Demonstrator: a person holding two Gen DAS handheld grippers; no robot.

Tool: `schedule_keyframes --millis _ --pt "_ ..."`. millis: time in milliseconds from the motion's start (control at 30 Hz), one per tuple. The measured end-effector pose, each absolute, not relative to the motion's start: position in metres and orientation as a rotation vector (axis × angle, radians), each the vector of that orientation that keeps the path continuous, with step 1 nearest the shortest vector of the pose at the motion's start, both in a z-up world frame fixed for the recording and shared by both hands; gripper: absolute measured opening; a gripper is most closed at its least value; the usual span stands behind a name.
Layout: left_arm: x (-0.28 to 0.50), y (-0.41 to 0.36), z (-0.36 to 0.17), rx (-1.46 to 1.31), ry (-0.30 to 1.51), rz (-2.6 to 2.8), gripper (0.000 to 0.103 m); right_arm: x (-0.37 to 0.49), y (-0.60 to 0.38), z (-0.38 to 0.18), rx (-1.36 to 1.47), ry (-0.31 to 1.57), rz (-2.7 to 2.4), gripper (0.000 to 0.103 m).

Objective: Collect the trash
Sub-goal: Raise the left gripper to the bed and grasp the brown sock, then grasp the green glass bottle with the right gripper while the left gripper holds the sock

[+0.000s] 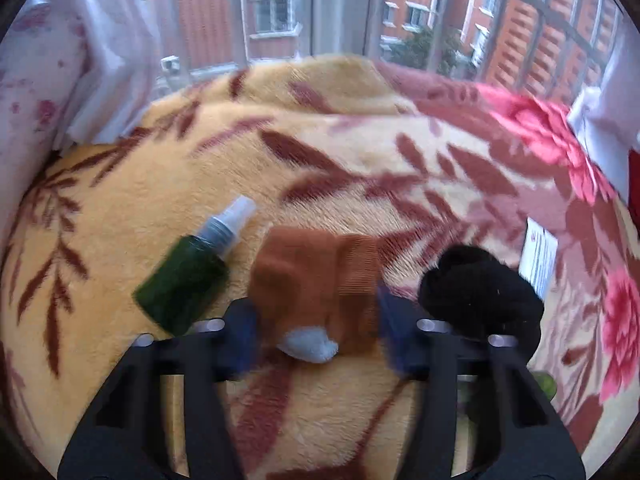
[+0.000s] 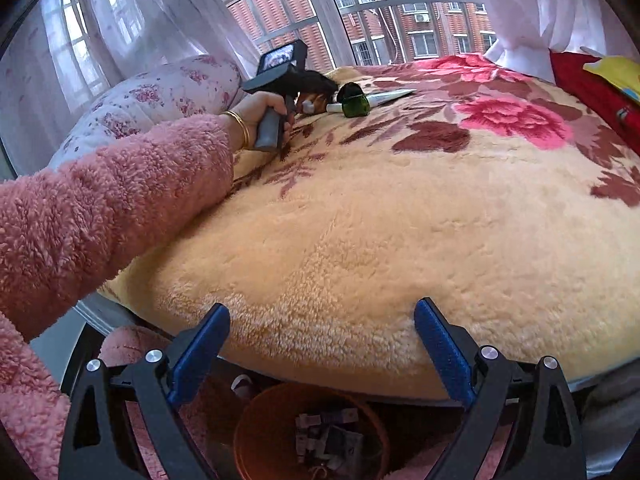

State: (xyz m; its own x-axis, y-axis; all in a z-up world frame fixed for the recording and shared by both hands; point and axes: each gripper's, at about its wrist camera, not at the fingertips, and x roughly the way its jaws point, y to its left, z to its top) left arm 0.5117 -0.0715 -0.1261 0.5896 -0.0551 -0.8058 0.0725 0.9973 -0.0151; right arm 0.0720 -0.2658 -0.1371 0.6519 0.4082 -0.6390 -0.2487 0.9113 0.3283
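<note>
Left gripper (image 1: 318,332) clamped on brown sock (image 1: 316,280), right gripper (image 2: 320,344) spread empty: risk, snagging blanket (image 1: 340,412) pile.

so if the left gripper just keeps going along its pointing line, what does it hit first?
The brown sock: it lies between the left gripper's jaws already. Whether they press it is unclear in the blur. Under it, the floral blanket.

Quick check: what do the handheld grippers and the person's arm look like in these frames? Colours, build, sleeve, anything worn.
Both grippers share a build: black plastic linkage arms with silver pivot screws and blue textured pads. The right gripper shows this sharply, the left gripper is blurred. From the right wrist view, the left unit has a grey handle and a black body with a small screen on top. The sleeve is fluffy pink fleece; a gold bangle circles the wrist.
</note>
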Motion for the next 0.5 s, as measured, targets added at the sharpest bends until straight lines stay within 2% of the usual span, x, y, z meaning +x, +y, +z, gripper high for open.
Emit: schedule_keyframes --millis 33,67,233,500 --pt "0.508 -0.071 -0.122 0.030 0.919 -0.087 0.030 0.073 -0.266 -0.136 0.221 0.774 0.377 0.092" --pt "0.505 -0.069 -0.119 0.031 0.916 -0.103 0.026 0.075 -0.267 -0.134 0.221 0.771 0.374 0.092" --pt "0.463 -0.049 -0.090 0.011 0.865 -0.153 0.024 0.078 -0.268 -0.116 0.232 0.743 0.374 0.092" --pt "0.321 0.010 -0.034 -0.045 0.750 -0.188 0.024 0.118 -0.256 -0.072 0.177 0.648 0.343 0.094"
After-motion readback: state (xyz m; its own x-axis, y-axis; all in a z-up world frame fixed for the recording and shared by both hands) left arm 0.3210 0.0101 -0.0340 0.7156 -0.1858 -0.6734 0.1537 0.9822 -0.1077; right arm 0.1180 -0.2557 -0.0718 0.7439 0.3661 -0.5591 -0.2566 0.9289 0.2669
